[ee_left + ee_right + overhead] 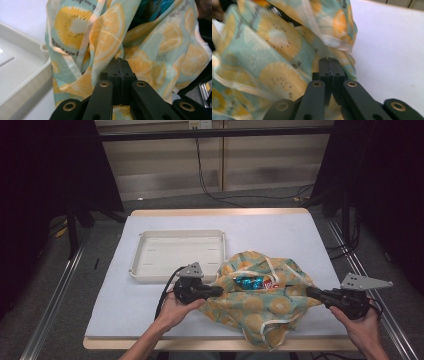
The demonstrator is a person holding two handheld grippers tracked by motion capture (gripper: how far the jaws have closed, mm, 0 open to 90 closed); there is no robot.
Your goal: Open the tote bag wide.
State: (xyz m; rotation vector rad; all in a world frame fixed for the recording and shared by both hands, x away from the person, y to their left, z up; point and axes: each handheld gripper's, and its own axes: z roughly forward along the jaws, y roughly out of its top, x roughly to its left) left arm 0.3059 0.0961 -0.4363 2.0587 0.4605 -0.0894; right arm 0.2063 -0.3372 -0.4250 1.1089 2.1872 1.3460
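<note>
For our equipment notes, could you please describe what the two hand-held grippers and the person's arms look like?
Both are black. The left hand-held gripper and the right hand-held gripper each carry a grey three-cornered plate with small holes. A black cable trails from the left one. Jaw links have brass-coloured rivets. The forearms are bare, without sleeves.

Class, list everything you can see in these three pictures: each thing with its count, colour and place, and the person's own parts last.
Cloth bag: one, pale green with yellow and orange fruit slices, near edge of the table, mouth open.
Packets: at least two, one blue, one red and white, inside the bag.
Tray: one, cream, bare, behind and left of the bag.
Table: one, white top with wooden edge.
Cables: several, black, on the floor behind the table.
Left hand-held gripper: one, black, shut on the bag's left edge.
Right hand-held gripper: one, black, shut on the bag's right edge.
</note>
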